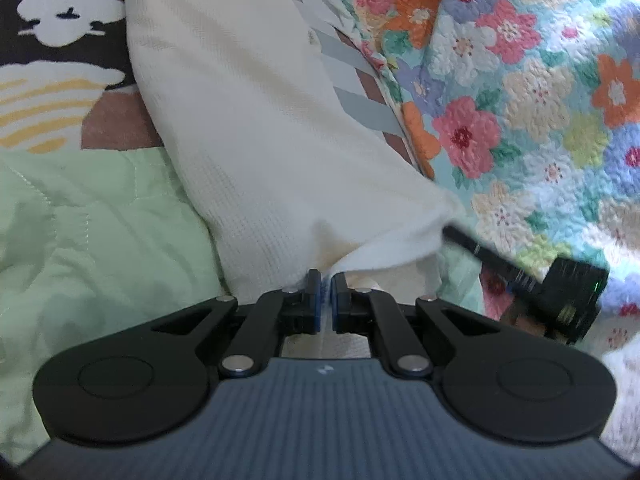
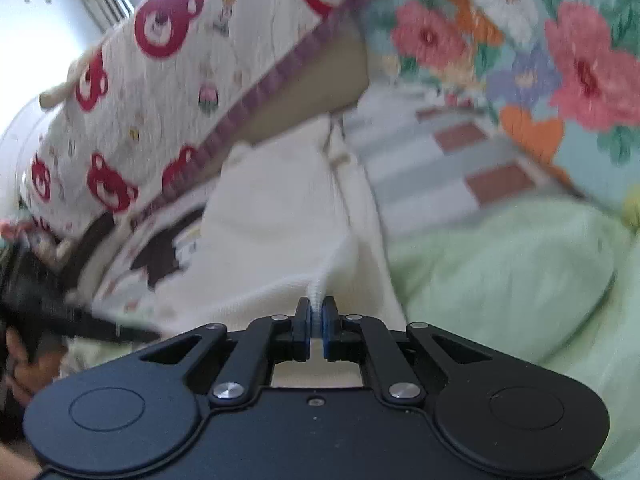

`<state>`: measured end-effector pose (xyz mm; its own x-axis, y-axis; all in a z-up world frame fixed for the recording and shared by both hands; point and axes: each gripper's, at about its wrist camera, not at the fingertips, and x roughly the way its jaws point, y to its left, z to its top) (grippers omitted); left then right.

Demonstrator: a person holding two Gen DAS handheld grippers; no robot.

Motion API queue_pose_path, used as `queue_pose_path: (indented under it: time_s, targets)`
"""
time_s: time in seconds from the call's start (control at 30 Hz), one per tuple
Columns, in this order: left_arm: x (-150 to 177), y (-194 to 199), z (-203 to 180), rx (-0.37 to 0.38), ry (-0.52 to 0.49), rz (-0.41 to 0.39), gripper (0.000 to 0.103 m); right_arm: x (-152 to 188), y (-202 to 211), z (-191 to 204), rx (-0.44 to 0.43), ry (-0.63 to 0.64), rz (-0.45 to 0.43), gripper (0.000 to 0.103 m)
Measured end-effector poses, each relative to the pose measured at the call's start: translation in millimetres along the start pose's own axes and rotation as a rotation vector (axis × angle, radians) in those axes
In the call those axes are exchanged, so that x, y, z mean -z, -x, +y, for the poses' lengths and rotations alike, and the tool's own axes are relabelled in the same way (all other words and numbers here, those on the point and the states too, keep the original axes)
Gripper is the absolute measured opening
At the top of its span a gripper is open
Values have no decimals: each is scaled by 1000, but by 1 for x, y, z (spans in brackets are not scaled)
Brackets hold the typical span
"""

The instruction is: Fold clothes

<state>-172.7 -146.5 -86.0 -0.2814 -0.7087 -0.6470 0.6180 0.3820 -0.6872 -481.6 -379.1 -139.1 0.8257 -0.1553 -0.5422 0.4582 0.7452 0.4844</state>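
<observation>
A white waffle-knit garment (image 1: 248, 128) hangs stretched from my left gripper (image 1: 326, 280), which is shut on its lower edge. In the left wrist view my right gripper (image 1: 452, 232) comes in from the right and pinches the same hem further along. In the right wrist view my right gripper (image 2: 316, 306) is shut on a bunched fold of the white garment (image 2: 280, 216), which runs up and away from the fingers. The left gripper (image 2: 132, 334) shows blurred at the left edge there, with a hand (image 2: 28, 368) behind it.
A floral quilt (image 1: 520, 80) covers the bed on the right, a pale green quilt (image 1: 80, 232) lies on the left. A grey, white and brown striped cloth (image 1: 352, 80) lies under the garment. A bear-print blanket (image 2: 160, 92) and a dark printed cloth (image 1: 52, 40) lie beyond.
</observation>
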Motion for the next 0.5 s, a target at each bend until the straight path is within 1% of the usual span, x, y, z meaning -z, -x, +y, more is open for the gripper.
queue_pose_path:
  time_s: [0.1, 0.17, 0.23, 0.27, 0.33, 0.4, 0.47, 0.5]
  targets:
    - [5, 7, -5, 10, -21, 20, 4, -19, 9, 6, -52, -40, -62, 6]
    - [8, 15, -7, 12, -26, 24, 4, -32, 14, 10, -126, -86, -85, 6]
    - [10, 27, -12, -4, -64, 36, 4, -50, 12, 16, -209, -115, -81, 6]
    - [13, 31, -16, -32, -98, 41, 3, -59, 11, 20, -246, -123, -78, 6]
    - [18, 39, -23, -88, -165, 51, 2, -76, 2, 32, -281, -70, -57, 6]
    - [24, 43, -26, -114, -176, 51, 2, -91, -11, 42, -320, -40, -33, 6]
    - [30, 44, -27, -167, -195, 25, 2, -102, -23, 49, -368, -31, -17, 6]
    - [33, 40, -31, -173, -228, 24, 2, -104, -27, 53, -382, -22, -13, 6]
